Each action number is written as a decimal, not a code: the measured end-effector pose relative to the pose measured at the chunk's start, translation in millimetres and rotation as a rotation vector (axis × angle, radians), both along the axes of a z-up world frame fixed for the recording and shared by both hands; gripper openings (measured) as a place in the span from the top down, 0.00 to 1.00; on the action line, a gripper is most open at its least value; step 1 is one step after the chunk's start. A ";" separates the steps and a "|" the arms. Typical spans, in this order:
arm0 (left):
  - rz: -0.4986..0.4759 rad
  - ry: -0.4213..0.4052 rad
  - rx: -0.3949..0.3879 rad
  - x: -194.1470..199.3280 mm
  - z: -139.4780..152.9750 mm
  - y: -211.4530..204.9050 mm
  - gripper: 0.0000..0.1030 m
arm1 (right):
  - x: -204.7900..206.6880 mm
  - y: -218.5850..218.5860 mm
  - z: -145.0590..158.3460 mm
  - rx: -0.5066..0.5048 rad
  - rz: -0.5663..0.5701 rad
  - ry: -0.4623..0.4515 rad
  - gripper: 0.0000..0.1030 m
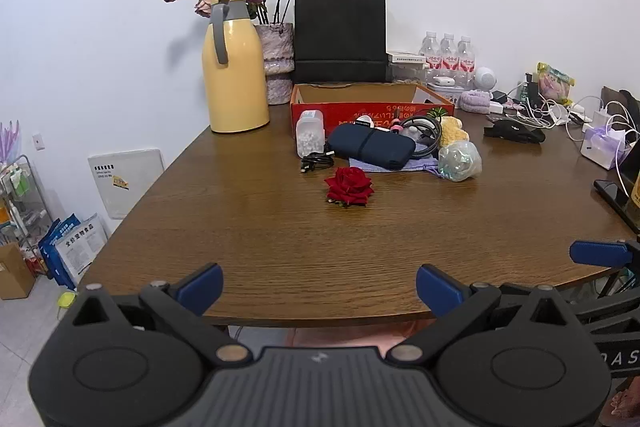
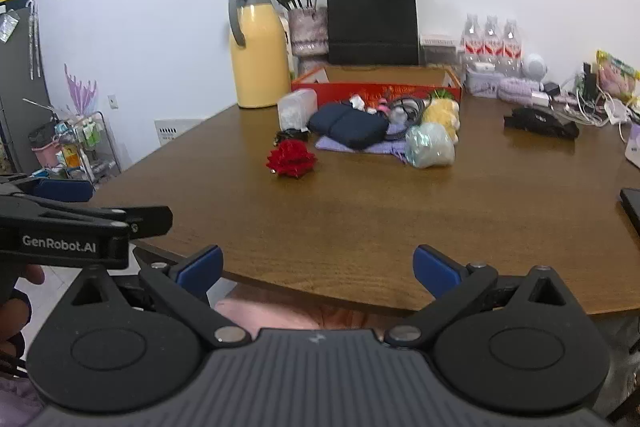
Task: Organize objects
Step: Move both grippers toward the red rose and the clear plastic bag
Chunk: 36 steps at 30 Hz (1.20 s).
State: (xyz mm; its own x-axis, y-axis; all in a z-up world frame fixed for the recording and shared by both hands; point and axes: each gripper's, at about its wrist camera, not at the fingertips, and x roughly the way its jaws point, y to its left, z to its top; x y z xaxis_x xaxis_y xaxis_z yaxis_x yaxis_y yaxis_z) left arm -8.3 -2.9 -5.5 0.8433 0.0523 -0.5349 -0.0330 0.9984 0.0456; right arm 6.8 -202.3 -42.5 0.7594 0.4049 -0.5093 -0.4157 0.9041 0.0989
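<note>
A red rose head [image 1: 349, 186] lies on the brown table [image 1: 256, 227], nearest to me; it also shows in the right wrist view [image 2: 291, 159]. Behind it lies a pile: a navy pouch [image 1: 371, 146], a black cable [image 1: 317, 161], a clear jar of white beads [image 1: 309, 133], a shiny wrapped ball [image 1: 459, 160], a yellow plush [image 1: 452, 131]. An open red cardboard box [image 1: 372, 103] stands behind the pile. My left gripper [image 1: 319, 289] is open and empty at the table's near edge. My right gripper [image 2: 318, 269] is open and empty there too.
A yellow thermos jug [image 1: 234, 67], a vase of dried roses [image 1: 276, 67] and a black paper bag [image 1: 340, 35] stand at the back. Water bottles [image 1: 448, 57], chargers and white cables [image 1: 560, 115] crowd the right. A dark phone [image 1: 612, 193] lies at the right edge.
</note>
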 end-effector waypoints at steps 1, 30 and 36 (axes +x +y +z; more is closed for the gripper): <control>0.001 0.003 -0.002 0.7 -0.1 0.3 0.00 | 0.9 0.1 -0.4 -0.006 -0.005 0.012 0.00; -0.002 0.047 -0.032 5.0 -5.2 1.5 0.00 | 18.1 -8.3 -2.2 -0.043 -0.110 0.126 0.00; 0.005 0.056 -0.032 5.7 -6.0 0.4 0.00 | 13.3 -6.3 1.8 -0.049 -0.107 0.093 0.00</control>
State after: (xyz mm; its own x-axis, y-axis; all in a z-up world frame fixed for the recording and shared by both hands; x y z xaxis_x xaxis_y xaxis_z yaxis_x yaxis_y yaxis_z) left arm -2.6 -2.5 -11.5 0.8116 0.0382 -0.5829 -0.0359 0.9992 0.0154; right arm 20.1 -208.6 -40.6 0.7457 0.2971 -0.5964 -0.3082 0.9474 0.0866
